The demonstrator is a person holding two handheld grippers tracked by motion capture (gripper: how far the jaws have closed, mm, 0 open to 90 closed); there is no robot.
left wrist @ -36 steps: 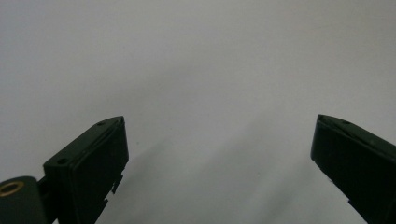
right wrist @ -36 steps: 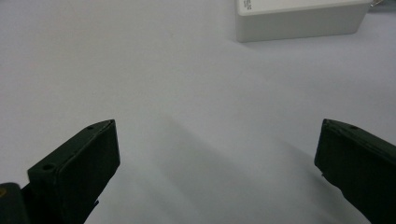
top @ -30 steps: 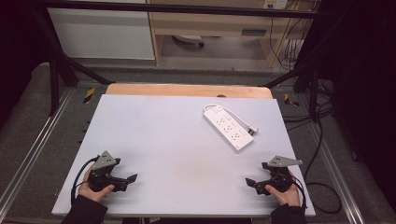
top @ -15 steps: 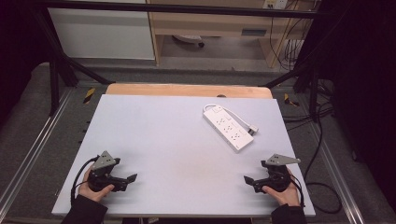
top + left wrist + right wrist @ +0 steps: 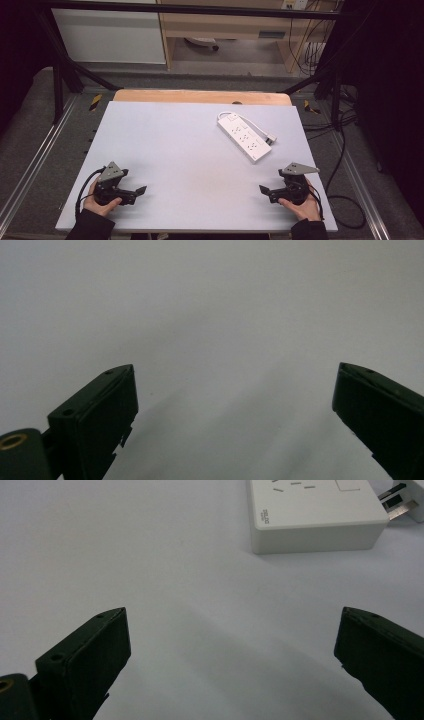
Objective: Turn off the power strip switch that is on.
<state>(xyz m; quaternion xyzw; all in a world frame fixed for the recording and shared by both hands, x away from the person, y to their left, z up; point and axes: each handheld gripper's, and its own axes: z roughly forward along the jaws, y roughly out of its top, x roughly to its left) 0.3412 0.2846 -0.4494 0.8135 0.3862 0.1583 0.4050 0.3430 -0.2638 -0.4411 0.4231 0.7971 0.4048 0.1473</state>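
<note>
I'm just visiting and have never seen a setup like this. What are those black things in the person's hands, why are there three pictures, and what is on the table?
There is no robot here. A person holds a hand-held claw in each hand: the left claw and the right claw, both near the table's front edge. One picture comes from a fixed camera above, looking down. The other two come from small cameras riding on each claw, so its two black jaws rise from the bottom. Both claws are open and hold nothing. On the table lies a white power strip with its plug beside it, ahead of the right claw.
</note>
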